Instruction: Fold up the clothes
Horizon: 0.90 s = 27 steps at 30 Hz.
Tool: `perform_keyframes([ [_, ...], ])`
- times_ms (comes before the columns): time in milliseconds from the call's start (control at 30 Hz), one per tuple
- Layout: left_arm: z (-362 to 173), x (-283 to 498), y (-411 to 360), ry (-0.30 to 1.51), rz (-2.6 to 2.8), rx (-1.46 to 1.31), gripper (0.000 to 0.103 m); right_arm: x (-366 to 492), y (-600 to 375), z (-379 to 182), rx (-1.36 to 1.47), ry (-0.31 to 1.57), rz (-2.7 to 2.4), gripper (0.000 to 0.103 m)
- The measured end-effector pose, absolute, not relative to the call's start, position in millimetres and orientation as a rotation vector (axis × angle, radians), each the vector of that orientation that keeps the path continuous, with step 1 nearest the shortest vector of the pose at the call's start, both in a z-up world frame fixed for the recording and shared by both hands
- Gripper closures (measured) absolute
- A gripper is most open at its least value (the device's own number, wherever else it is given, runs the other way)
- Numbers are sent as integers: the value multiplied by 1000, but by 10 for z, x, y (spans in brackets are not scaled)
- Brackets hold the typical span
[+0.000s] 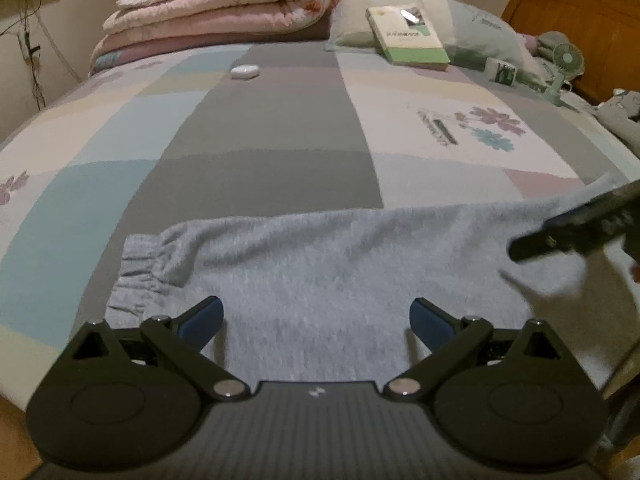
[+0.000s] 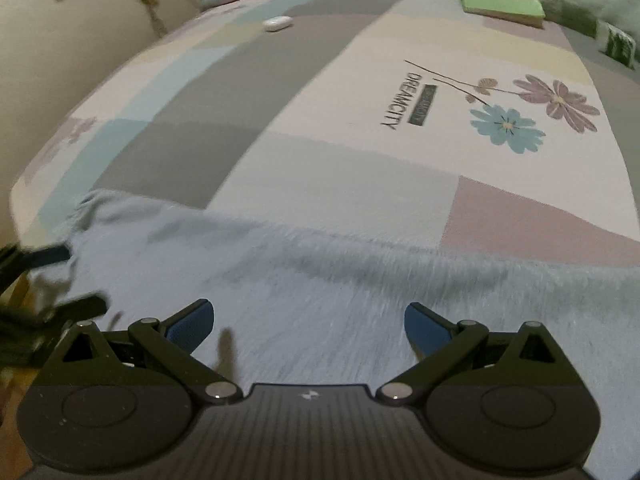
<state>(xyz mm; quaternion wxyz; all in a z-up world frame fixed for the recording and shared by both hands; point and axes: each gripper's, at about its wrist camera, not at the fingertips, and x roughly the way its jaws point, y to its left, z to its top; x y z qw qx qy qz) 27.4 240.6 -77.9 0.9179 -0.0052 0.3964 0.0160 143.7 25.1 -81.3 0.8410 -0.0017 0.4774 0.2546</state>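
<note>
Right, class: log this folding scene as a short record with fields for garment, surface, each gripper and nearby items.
garment: grey sweatpants, lying across the near edge of the bed, elastic cuff at left
surface: patchwork bedsheet
left gripper: open, above the pants
right gripper: open, above the pants
nearby: book, white case, folded quilt

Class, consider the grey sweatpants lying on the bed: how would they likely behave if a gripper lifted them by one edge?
The grey sweatpants would probably droop limply, since they lie flat following the bedsheet. The fuzzy knit likely grips well. The gathered elastic cuff may bunch up.
</note>
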Motion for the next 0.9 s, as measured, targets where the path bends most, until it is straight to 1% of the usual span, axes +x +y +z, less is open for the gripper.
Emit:
perform_keyframes([
  [100,-839,293,2387,841,50,-18,4,1470,17,-737,5,983,487,0],
  [433,-825,299,2334,823,39,-12,4,1580,-765,-483,33,893,318,0],
  [700,-827,301,2304,837,57,2,4,1852,-2476,-600,323,897,9,0],
  [800,-837,327,2277,849,67,8,4,1940,-2801,-684,396,890,-8,0],
  [900,-833,351,2242,855,69,16,4,1946,-2809,-650,399,884,6,0],
])
